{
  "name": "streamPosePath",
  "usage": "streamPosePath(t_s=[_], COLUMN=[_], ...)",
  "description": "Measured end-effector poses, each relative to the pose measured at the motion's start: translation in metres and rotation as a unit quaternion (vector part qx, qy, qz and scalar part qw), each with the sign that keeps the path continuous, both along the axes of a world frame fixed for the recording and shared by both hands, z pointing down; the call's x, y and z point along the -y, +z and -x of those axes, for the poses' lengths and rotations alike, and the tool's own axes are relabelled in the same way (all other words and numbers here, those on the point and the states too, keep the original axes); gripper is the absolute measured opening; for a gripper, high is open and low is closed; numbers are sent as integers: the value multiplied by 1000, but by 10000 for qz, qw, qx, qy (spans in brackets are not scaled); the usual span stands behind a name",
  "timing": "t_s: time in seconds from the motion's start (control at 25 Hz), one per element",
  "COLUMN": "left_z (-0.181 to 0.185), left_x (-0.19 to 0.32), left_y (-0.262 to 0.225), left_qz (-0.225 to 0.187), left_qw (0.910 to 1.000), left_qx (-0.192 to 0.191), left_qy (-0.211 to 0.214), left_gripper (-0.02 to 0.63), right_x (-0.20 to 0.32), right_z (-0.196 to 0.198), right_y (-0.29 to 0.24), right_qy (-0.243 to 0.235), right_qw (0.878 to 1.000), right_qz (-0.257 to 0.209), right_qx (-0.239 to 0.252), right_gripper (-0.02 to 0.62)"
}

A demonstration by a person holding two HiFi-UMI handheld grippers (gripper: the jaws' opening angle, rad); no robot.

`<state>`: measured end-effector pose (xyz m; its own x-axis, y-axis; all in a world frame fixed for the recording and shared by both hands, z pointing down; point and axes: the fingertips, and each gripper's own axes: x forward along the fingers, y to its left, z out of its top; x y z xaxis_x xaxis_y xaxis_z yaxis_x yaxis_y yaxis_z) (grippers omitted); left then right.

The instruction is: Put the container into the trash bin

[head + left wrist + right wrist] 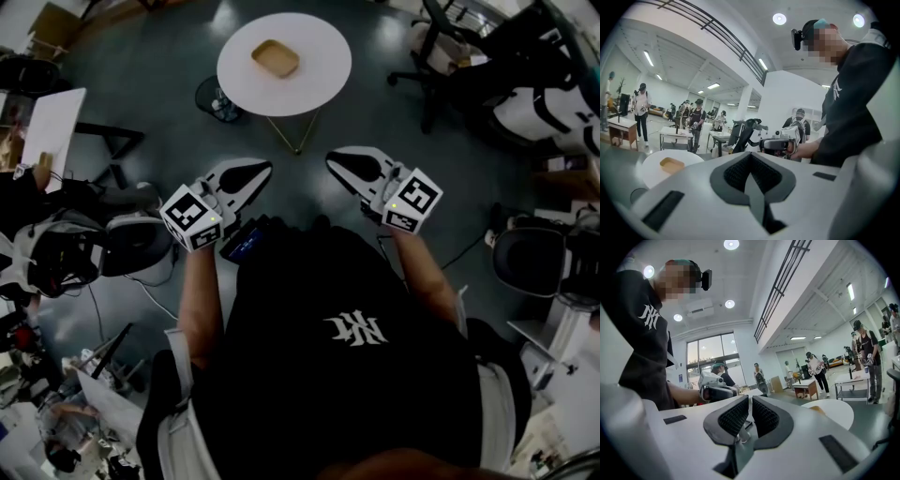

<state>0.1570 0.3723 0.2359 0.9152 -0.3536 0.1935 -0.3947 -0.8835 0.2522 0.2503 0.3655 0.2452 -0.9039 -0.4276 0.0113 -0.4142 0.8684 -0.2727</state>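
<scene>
Container (276,58), a shallow tan tray, is in neither tool and lies alone on the far side of the round white table (319,89), well ahead of the person. The left gripper (251,174) has its jaws pressed fully together with nothing between them. The right gripper (345,165) is all but closed, with only a thin slit between its pads and nothing in it. Both are held level, close to the person's chest and well short of the table. The trash bin (217,98), dark and round, stands on the floor just beside the table's left edge, lower than the tabletop. The likeliest fault, as I judge it, is arriving at the tray with closed jaws and pushing it across the smooth top rather than taking it. A pinch on one thin rim could also let the tray tilt and slip out during the carry. The bin's mouth lies low and close under the table edge, so a release from tabletop height could miss it or hit the rim. The table stands on thin legs (295,136), so a knock could shift it. Cables (150,292) on the near floor could catch a foot. By count: one container, one table, one bin and two grippers, both empty.
</scene>
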Motion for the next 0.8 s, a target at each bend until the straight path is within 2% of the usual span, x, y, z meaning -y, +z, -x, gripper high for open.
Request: streamPosePath(t_s=[0.4, 0.8], left_z=[-2, 9], left_x=[-7, -10], left_y=[1, 5], left_qz=[104, 222], left_qw=[9997, 9986], left_qx=[47, 168], left_qy=[-202, -444], left_gripper=[3, 3], right_x=[-3, -2], right_z=[-6, -18], right_y=[10, 26], right_qy=[-127, -24], right_qw=[9998, 9990], right_qz=[165, 375], right_qx=[77, 233], right_gripper=[49, 49])
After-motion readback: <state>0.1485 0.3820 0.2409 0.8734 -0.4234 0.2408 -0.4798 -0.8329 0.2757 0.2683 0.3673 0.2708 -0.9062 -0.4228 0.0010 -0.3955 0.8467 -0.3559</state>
